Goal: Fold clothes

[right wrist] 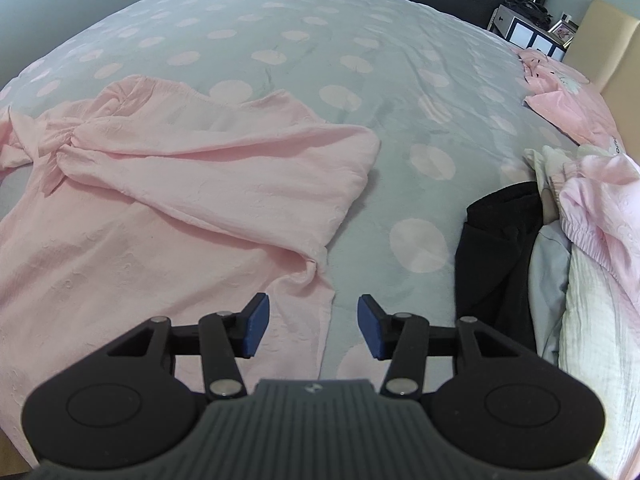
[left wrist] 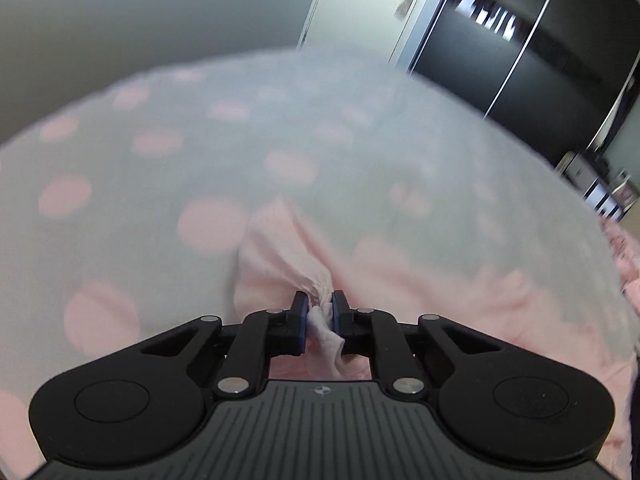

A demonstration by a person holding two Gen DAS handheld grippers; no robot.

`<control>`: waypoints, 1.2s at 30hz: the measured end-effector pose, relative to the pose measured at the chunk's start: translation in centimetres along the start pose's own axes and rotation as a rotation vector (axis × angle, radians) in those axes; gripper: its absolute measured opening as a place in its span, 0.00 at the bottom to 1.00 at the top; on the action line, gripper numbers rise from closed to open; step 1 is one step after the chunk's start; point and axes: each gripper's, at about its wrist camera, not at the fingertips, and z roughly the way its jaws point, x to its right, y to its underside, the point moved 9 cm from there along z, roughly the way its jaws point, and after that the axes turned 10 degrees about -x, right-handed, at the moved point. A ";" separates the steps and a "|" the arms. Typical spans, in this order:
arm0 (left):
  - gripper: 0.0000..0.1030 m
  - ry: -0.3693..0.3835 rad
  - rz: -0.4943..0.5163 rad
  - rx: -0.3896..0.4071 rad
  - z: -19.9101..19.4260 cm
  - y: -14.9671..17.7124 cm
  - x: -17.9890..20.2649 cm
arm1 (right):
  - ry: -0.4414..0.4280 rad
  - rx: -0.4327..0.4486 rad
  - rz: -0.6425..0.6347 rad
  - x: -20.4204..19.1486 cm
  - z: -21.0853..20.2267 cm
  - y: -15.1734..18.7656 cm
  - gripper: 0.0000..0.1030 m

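A bed under a grey cover with pink dots [right wrist: 304,40] fills both views. Beyond its far edge stand dark wardrobe doors [left wrist: 520,48]. Off its far right corner sit a small white cabinet [right wrist: 528,32] and a beige headboard [right wrist: 612,48].

Pale pink garment [right wrist: 168,184] on grey bedspread [right wrist: 280,20] with pink dots; black garment [right wrist: 500,248] beside.

Bed [right wrist: 304,20] carries a grey cover with pink dots. Pink garment [right wrist: 168,184] lies spread ahead-left of the right jaws. A heap of clothes [right wrist: 560,248] lies right of them.
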 end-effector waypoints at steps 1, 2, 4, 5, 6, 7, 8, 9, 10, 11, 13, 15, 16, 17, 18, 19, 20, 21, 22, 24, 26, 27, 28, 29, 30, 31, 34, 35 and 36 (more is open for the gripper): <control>0.09 -0.019 0.036 0.047 -1.0 -1.1 0.7 | 0.000 -0.004 -0.002 -0.1 0.1 0.0 0.51; 0.09 -0.042 0.074 0.094 -2.1 -2.1 1.5 | 0.001 -0.008 -0.004 -0.1 0.3 -0.1 0.51; 0.09 -0.095 0.183 0.174 -3.8 -3.6 2.8 | 0.000 -0.003 -0.007 -0.2 0.1 -0.2 0.51; 0.09 -0.110 0.212 0.192 -4.4 -4.1 3.1 | 0.000 0.001 -0.007 -0.2 -0.1 -0.2 0.51; 0.09 -0.124 0.239 0.208 -4.9 -4.5 3.3 | -0.002 0.008 -0.005 -0.2 -0.3 -0.3 0.51; 0.08 -0.127 0.255 0.218 -5.2 -4.8 3.4 | -0.004 0.014 -0.003 -0.1 -0.5 -0.4 0.51; 0.08 -0.118 0.256 0.227 -5.7 -5.0 3.2 | -0.006 0.016 0.000 -0.1 -0.5 -0.4 0.52; 0.08 -0.116 0.251 0.207 -5.7 -5.0 2.4 | -0.008 0.017 0.002 -0.1 -0.6 -0.4 0.52; 0.08 -0.114 0.246 0.182 -5.7 -5.1 1.6 | -0.008 0.014 0.003 -0.2 -0.4 -0.4 0.52; 0.08 -0.113 0.240 0.158 -5.7 -5.1 0.7 | -0.009 0.010 0.004 -0.3 -0.3 -0.3 0.52; 0.08 -0.109 0.229 0.109 -5.7 -5.2 -1.0 | -0.013 -0.001 -0.001 -0.6 0.1 -0.4 0.52; 0.09 -0.120 0.195 -0.009 -3.7 -4.3 -4.1 | -0.020 -0.001 -0.009 -1.3 0.4 -0.7 0.52; 0.10 -0.143 0.162 -0.058 -2.8 -3.7 -5.9 | -0.026 0.003 -0.016 -1.7 0.5 -0.9 0.52; 0.13 -0.170 0.133 -0.094 -2.1 -3.0 -7.7 | -0.032 0.010 -0.025 -2.4 0.5 -1.3 0.52; 0.13 -0.196 0.105 -0.128 -1.5 -2.2 -9.4 | -0.038 0.019 -0.034 -3.0 0.5 -1.6 0.52; 0.13 -0.219 0.084 -0.142 -1.3 -1.7 -10.7 | -0.047 0.031 -0.047 -3.8 0.4 -2.0 0.52; 0.13 -0.234 0.066 -0.148 -1.3 -1.4 -11.7 | -0.056 0.045 -0.062 -4.7 0.2 -2.4 0.52; 0.14 -0.249 0.048 -0.153 -1.4 -1.2 -12.7 | -0.065 0.056 -0.079 -5.7 0.1 -2.7 0.52; 0.14 -0.250 0.038 -0.149 -1.6 -1.1 -13.3 | -0.074 0.066 -0.097 -6.7 0.0 -3.1 0.52; 0.14 -0.220 0.033 -0.140 -2.4 -0.8 -13.7 | -0.089 0.076 -0.129 -8.8 0.0 -3.8 0.52; 0.17 -0.175 0.048 -0.142 -2.9 -0.4 -13.3 | -0.107 0.080 -0.160 -11.2 0.2 -4.5 0.51; 0.18 -0.157 0.060 -0.149 -3.1 0.0 -13.0 | -0.119 0.081 -0.173 -12.4 0.4 -4.9 0.51; 0.24 -0.135 0.076 -0.169 -2.8 0.3 -12.6 | -0.135 0.079 -0.183 -13.7 0.7 -5.3 0.50; 0.32 -0.122 0.101 -0.191 -2.5 0.9 -12.1 | -0.150 0.078 -0.194 -15.0 1.0 -5.7 0.50; 0.36 -0.109 0.127 -0.213 -2.3 1.5 -11.6 | -0.161 0.077 -0.205 -16.2 1.4 -6.1 0.50; 0.42 -0.115 0.163 -0.227 -1.9 2.1 -11.2 | -0.171 0.075 -0.221 -17.6 1.8 -6.5 0.50; 0.43 -0.150 0.266 -0.255 -0.5 3.4 -10.4 | -0.206 0.072 -0.277 -21.3 2.6 -7.7 0.49; 0.43 -0.167 0.292 -0.259 0.2 3.7 -10.4 | -0.220 0.072 -0.297 -22.5 2.8 -8.1 0.48; 0.43 -0.176 0.301 -0.256 0.8 3.7 -10.5 | -0.235 0.073 -0.317 -23.7 2.9 -8.5 0.48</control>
